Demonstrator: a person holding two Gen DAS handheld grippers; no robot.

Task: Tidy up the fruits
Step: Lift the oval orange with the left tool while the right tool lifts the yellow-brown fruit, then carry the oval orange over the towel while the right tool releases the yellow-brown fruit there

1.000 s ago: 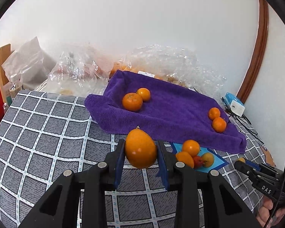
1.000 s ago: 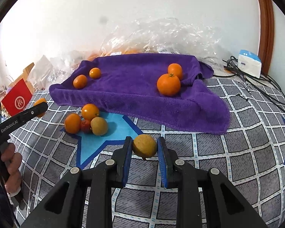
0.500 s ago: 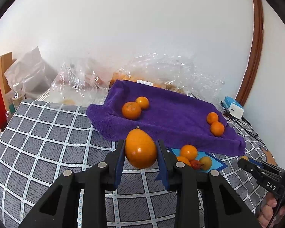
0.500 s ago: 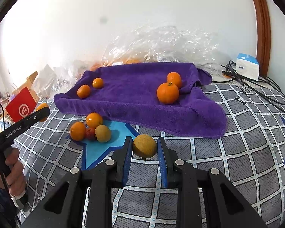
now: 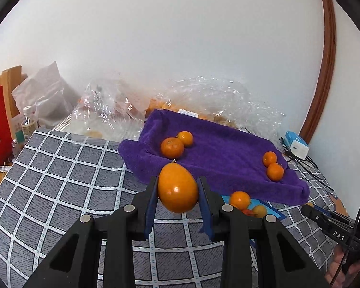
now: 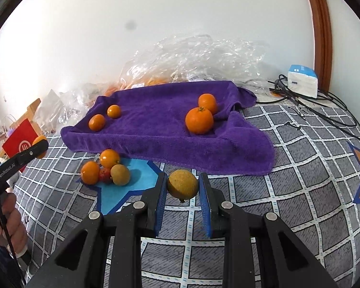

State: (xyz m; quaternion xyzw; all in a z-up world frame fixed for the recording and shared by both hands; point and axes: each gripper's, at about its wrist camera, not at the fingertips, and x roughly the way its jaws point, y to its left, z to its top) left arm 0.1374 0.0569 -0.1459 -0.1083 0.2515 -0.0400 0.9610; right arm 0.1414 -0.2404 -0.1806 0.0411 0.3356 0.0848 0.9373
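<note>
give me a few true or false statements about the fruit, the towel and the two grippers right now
1. The left gripper holds a large smooth orange fruit. True.
2. The right gripper is empty. False: it is shut on a round yellow-brown fruit.
3. Four small orange tangerines lie on the purple terry towel. True.
4. The blue star-shaped mat has no fruit on it. False: a small cluster of fruit sits there.

A glossy egg-shaped orange fruit (image 5: 177, 188) and a dull yellow-brown round fruit (image 6: 183, 184) are held aloft. Four tangerines (image 6: 199, 120) sit paired on the purple towel (image 6: 156, 129); four small fruits (image 6: 109, 168) huddle on the blue star patch (image 6: 136, 177).
</note>
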